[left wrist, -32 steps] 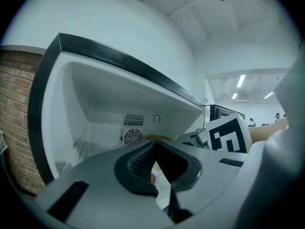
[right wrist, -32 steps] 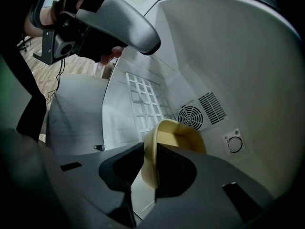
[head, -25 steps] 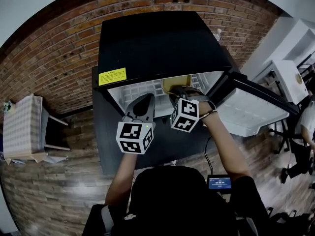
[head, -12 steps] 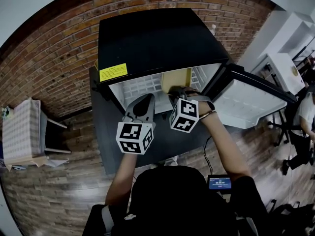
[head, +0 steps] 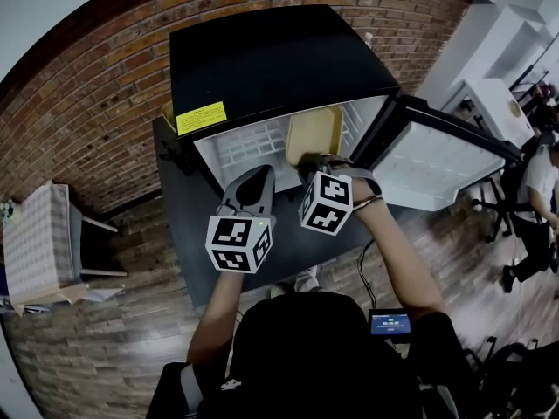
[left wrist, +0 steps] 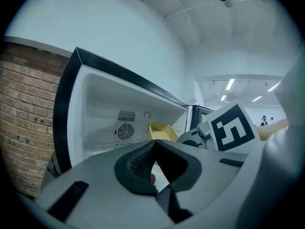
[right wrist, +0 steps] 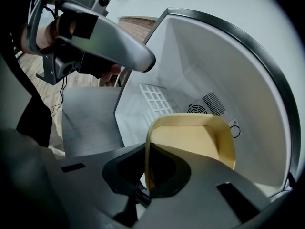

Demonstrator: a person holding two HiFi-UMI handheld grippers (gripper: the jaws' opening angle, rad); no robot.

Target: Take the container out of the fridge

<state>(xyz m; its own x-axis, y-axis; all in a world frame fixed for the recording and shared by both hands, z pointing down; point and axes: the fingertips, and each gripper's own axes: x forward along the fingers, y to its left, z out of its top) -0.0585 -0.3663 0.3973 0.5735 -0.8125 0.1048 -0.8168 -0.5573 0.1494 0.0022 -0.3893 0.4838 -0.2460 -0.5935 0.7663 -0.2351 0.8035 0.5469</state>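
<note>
A pale yellow container (head: 313,134) stands tilted on edge at the mouth of the small black fridge (head: 279,59), over its white wire shelf (head: 244,151). My right gripper (head: 312,161) reaches up from below; its jaws are closing tight on the container's near wall (right wrist: 190,142), which sits between the pads (right wrist: 147,149). My left gripper (head: 257,178) hovers just left of it, outside the opening, shut with nothing in it (left wrist: 155,143). The left gripper view shows the container (left wrist: 162,130) past the right gripper's marker cube (left wrist: 233,128).
The fridge door (head: 441,168) hangs open to the right. A fan vent (right wrist: 212,104) is in the fridge's back wall. A brick wall (head: 96,103) runs behind. A cloth-covered table (head: 39,234) stands at left, a white desk (head: 498,112) and a person (head: 533,186) at right.
The right gripper's jaws have closed on the container. The container has tipped up and shows larger at the fridge mouth. The left gripper has stayed put.
</note>
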